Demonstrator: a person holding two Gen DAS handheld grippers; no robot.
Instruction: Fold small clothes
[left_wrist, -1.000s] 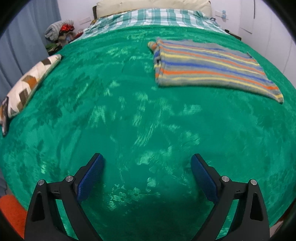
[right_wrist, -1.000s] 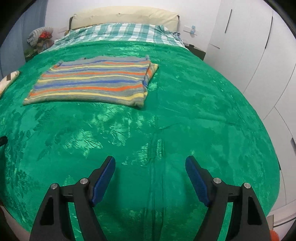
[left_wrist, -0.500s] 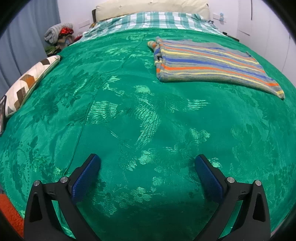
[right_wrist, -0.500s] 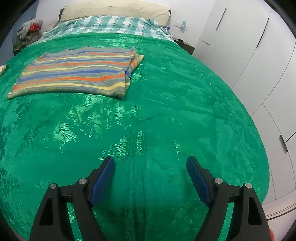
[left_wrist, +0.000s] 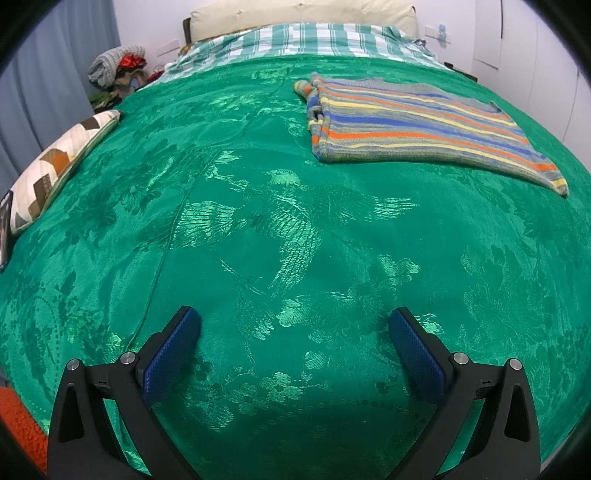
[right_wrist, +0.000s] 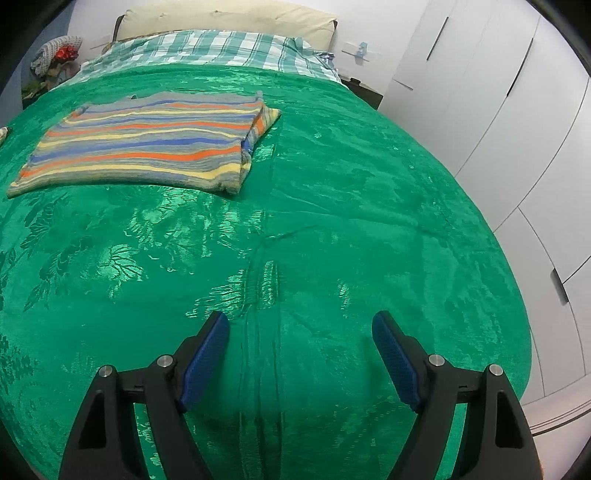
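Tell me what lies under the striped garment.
The striped garment lies flat on the green bedspread. Its own folded layers show at one edge; anything beneath them is covered.

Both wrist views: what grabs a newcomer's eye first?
The shiny green patterned bedspread fills nearly everything. On it, toward the headboard, lies a folded knit garment with orange, blue and yellow stripes, right of centre in the left view and at upper left in the right view. Both the left gripper and the right gripper hover open and empty over bare cloth.
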